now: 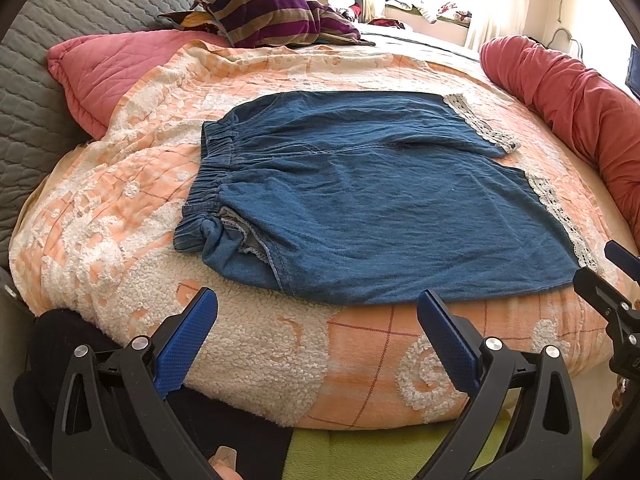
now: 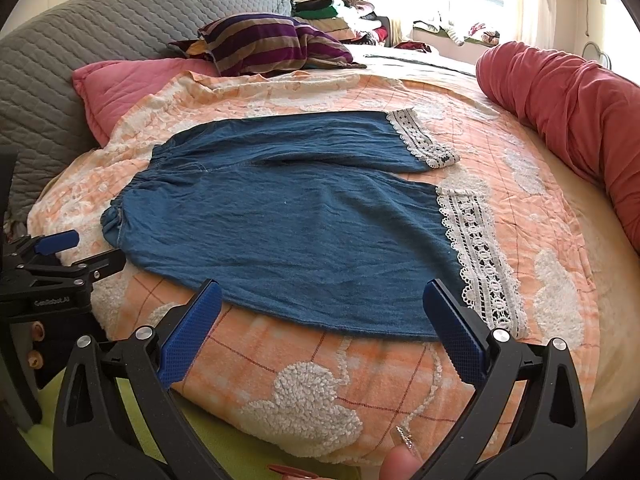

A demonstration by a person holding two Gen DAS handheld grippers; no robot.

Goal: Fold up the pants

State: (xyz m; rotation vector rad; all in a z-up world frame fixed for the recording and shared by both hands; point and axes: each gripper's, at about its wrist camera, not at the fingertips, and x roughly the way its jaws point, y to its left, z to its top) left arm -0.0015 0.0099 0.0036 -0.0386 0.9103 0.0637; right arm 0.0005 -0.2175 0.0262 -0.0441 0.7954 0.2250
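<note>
Blue denim pants lie spread flat on an orange and white quilt, elastic waistband to the left, white lace leg hems to the right. They also show in the right wrist view, with the lace hems at right. My left gripper is open and empty, just short of the pants' near edge. My right gripper is open and empty, at the near edge close to the lace hem. Each gripper shows at the edge of the other's view.
A pink pillow and a grey quilted headboard lie at left. A striped purple cushion sits at the back. A red rolled bolster runs along the right. A green cloth lies below the bed's near edge.
</note>
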